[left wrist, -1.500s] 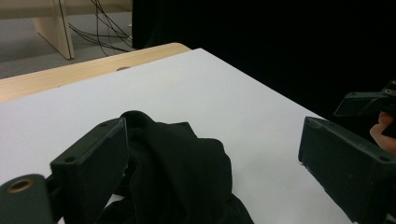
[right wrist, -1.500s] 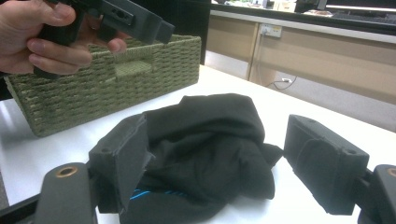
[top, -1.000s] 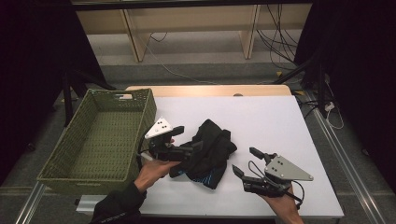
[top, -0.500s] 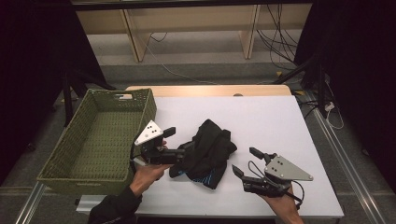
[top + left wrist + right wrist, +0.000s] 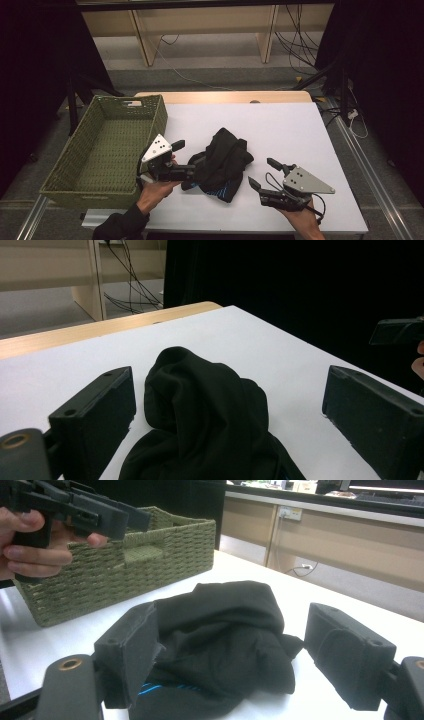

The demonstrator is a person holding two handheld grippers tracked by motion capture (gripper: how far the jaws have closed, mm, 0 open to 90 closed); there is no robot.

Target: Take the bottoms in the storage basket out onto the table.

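White and matte, the surface [image 5: 280, 130] carries one crumpled black garment [image 5: 222, 157] near the middle of its front half, a soft heap of folds with a patch of bright blue stripes showing at its lower edge. One woven green basket [image 5: 107, 150] stands along the left edge, with a handle slot in its far wall. Two grippers are in play. The left gripper [image 5: 182, 157], held by one hand [image 5: 155, 192] at the front left, points toward the garment with its jaws spread wide, the lower one touching the cloth's left side; in the left gripper view the cloth rises between the two jaws. The right gripper [image 5: 262, 172] sits near the front right corner, jaws likewise apart and holding nothing, just beside the garment. Compared with half a second ago, the left gripper has drawn slightly toward the basket, while the right gripper and the garment lie as they did.
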